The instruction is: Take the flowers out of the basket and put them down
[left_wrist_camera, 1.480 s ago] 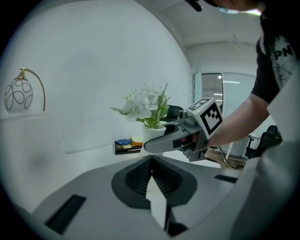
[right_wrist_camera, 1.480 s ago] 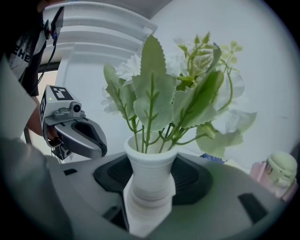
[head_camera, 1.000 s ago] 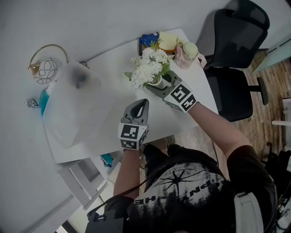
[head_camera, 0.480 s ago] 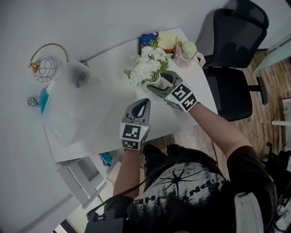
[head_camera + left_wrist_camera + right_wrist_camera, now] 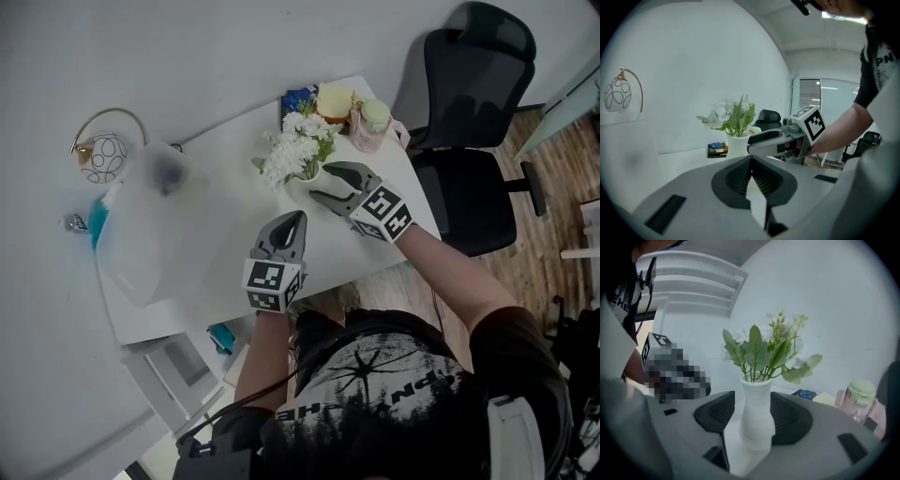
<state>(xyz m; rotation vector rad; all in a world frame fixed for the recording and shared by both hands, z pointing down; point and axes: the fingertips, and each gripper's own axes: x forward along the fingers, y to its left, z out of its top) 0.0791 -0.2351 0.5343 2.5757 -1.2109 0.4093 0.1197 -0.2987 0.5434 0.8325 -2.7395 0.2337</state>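
White tabletop (image 5: 234, 183) bears the flowers (image 5: 292, 150) in a light, tippy, breakable vase (image 5: 756, 416), best taken at its waist, which the right gripper (image 5: 322, 184) flanks, jaws spread though just narrowing; left gripper (image 5: 298, 217), near the vase, pressed together, empty.

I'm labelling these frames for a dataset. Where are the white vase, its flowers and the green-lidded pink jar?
white vase (image 5: 757, 420), right gripper view, on its body.
flowers (image 5: 292, 150), head view, on the white blooms.
pink jar (image 5: 860, 391), right gripper view, on its green lid.

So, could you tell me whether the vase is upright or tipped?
Upright: the vase stands on its base on the table, flowers rising straight up.
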